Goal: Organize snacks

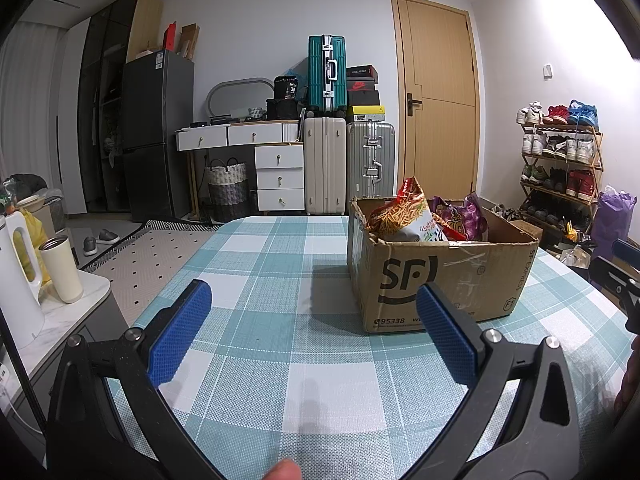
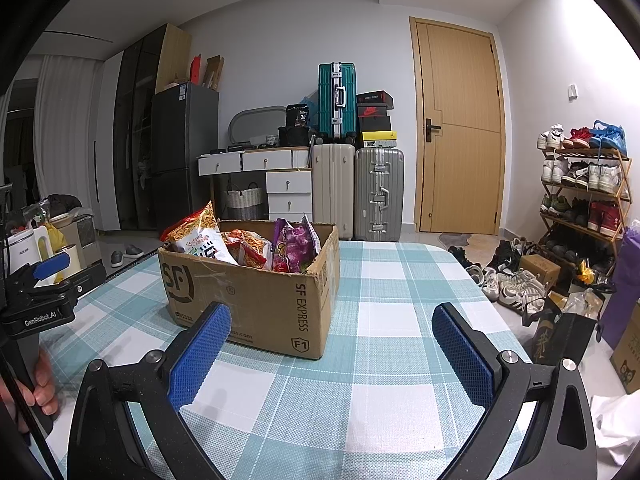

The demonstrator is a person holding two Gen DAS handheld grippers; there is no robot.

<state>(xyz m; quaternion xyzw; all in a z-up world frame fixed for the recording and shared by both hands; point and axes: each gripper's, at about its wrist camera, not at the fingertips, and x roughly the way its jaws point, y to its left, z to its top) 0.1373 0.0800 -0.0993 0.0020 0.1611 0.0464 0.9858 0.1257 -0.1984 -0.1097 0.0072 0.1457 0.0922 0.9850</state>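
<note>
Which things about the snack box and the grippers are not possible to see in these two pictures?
- Cardboard box bottom: both views, hidden by its walls and the bags on top.
- Number of snacks: orange noodle bag and purple bag cover whatever lies below.
- Small print on the bags: too small in both views.
- Right gripper in the left wrist view: cut off by the edge.
- Left gripper in the right wrist view: partly cut off.

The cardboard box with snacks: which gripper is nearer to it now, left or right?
Roughly equal, perhaps left. The left gripper is open before the cardboard box, which sits ahead to its right. For the open right gripper, it sits ahead to its left.
</note>
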